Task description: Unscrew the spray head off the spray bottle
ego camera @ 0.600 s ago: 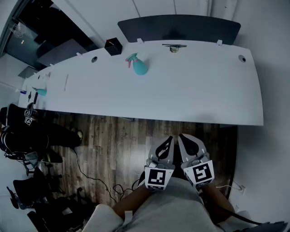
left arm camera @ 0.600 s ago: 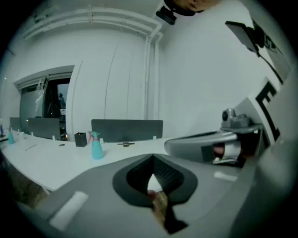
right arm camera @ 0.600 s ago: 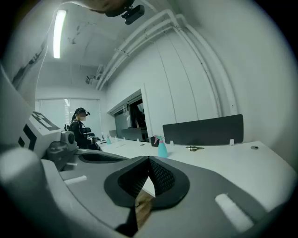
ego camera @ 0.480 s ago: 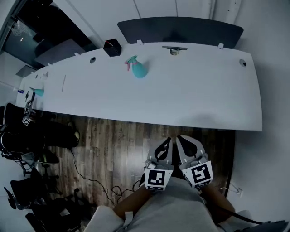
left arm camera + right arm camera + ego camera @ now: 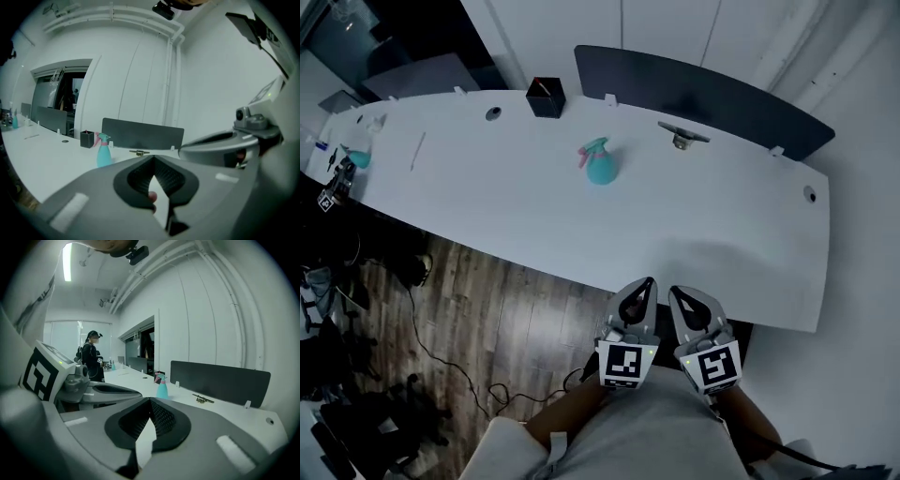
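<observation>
Comparing the head view with half a second back, I see the whole scene has swung: the surface (image 5: 703, 225) now runs diagonally from upper left to lower right, and its near edge sits just above my tongs, where a wide strip of wooden floor separated them before. The bottle (image 5: 602, 167) has slid from top centre to a little above mid-frame. It stands upright on the surface with its spray head (image 5: 592, 149) still screwed on, and a black box (image 5: 546, 97) sits beyond it toward the upper left. I read that as the head and body closing in on the surface, not as any move of the bottle itself. The left tongs (image 5: 645, 285) and right tongs (image 5: 678, 292) stay low at bottom centre, side by side and tucked near the body. Both are pinched fully together with nothing between them, which the left gripper view (image 5: 157, 180) and right gripper view (image 5: 149, 423) confirm. Each of those views shows the bottle well ahead, left of centre (image 5: 103, 152) and near centre (image 5: 162, 387). For the task this is only the approach: nothing is gripped, and both tongs would need to spread before one can steady the bottle and the other take the head.
</observation>
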Demonstrator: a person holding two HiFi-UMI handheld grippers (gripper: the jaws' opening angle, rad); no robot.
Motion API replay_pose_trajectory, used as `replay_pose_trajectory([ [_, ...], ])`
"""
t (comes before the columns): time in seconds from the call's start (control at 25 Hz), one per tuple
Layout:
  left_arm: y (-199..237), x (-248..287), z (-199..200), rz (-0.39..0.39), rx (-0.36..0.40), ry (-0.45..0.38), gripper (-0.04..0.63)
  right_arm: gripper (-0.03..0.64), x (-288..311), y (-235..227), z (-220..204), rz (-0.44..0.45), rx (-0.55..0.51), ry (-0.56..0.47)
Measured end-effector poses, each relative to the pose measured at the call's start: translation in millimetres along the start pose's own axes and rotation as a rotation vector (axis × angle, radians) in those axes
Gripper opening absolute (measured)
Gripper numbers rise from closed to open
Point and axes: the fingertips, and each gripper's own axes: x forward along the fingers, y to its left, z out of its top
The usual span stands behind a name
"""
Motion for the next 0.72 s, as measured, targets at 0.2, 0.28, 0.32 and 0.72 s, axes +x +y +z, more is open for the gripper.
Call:
replay_pose_trajectory([
  [0.2,27.9,25.2,10.1,0.058,-0.034,0.002,0.002,0.002,31.4,-18.8,18.0,0.055,-0.048,0.004],
  [0.28,35.7,40.9,7.8,0.08,-0.04,0.017,0.002,0.002,43.8,-30.2,19.3,0.078,-0.077,0.013],
  [0.32,40.4,50.6,6.7,0.093,-0.038,0.028,0.002,0.002,50.5,-36.5,18.5,0.09,-0.07,0.017],
  [0.72,70.6,115.2,17.1,0.254,-0.003,0.125,0.002,0.002,97.1,-89.9,18.5,0.256,-0.046,0.001],
])
